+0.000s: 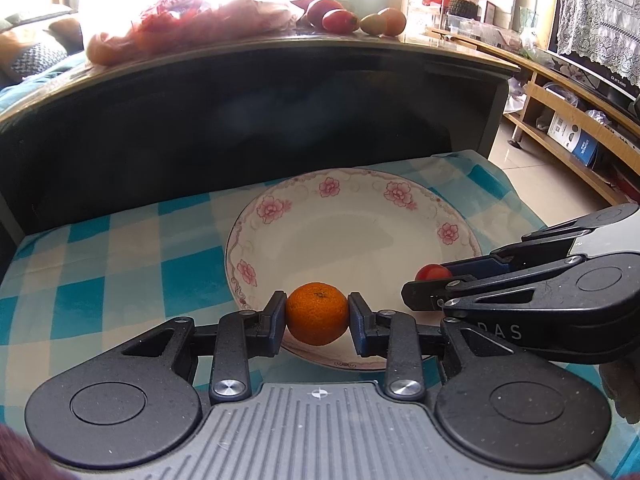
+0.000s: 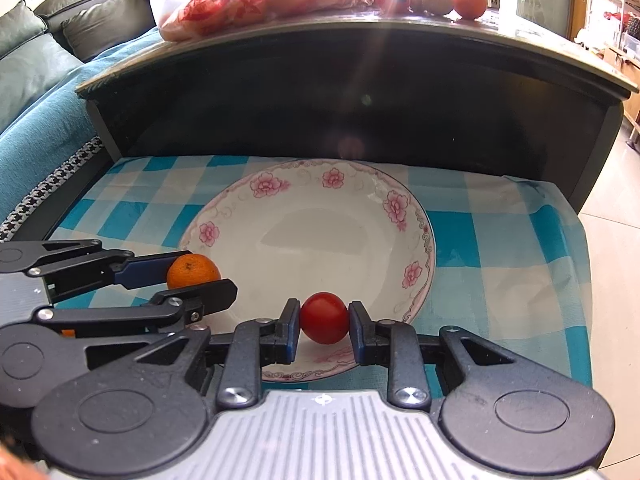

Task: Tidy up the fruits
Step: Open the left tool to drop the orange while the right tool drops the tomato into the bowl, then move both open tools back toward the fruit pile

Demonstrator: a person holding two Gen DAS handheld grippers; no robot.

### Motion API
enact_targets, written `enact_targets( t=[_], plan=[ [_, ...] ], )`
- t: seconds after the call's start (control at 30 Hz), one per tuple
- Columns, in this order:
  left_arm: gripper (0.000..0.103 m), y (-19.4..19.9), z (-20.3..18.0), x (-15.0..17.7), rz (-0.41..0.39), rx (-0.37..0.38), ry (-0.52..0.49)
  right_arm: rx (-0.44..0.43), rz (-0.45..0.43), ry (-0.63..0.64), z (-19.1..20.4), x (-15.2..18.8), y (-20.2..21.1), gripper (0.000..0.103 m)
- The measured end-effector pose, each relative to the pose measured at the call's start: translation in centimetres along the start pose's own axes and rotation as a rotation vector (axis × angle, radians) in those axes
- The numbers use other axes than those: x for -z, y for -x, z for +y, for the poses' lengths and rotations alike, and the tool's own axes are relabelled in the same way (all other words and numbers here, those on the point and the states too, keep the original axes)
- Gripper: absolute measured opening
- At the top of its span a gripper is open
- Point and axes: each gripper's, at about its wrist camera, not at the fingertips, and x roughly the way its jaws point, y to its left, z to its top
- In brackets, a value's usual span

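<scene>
Orange mandarin (image 1: 317, 313) pinched by the left gripper (image 1: 317, 316) and tomato (image 2: 324, 317) clamped in the right gripper (image 2: 324, 320) hung over the plate (image 1: 400, 188), seemingly near its edge, so either could have rolled off.

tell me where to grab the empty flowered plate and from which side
Take the plate by its raised rim at the near edge, coming in low from the front. The dish is wide and shallow, so only the thin rim fits between fingers, and a dark wall stands close behind its far edge.
</scene>
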Motion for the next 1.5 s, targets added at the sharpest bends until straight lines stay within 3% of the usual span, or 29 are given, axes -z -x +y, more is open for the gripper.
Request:
enact_targets(
  t=[0.7,1.5],
  plan=[
    [0.047,0.7,0.1,-0.4,-0.011,-0.021,0.001,0.018,-0.006,0.007,0.6,0.1,-0.1,0.03],
    [0.053,6.7,1.6,0.8,-0.049,-0.061,-0.01,-0.024,-0.066,0.033,3.7,0.5,4.8,0.033]
  ],
)
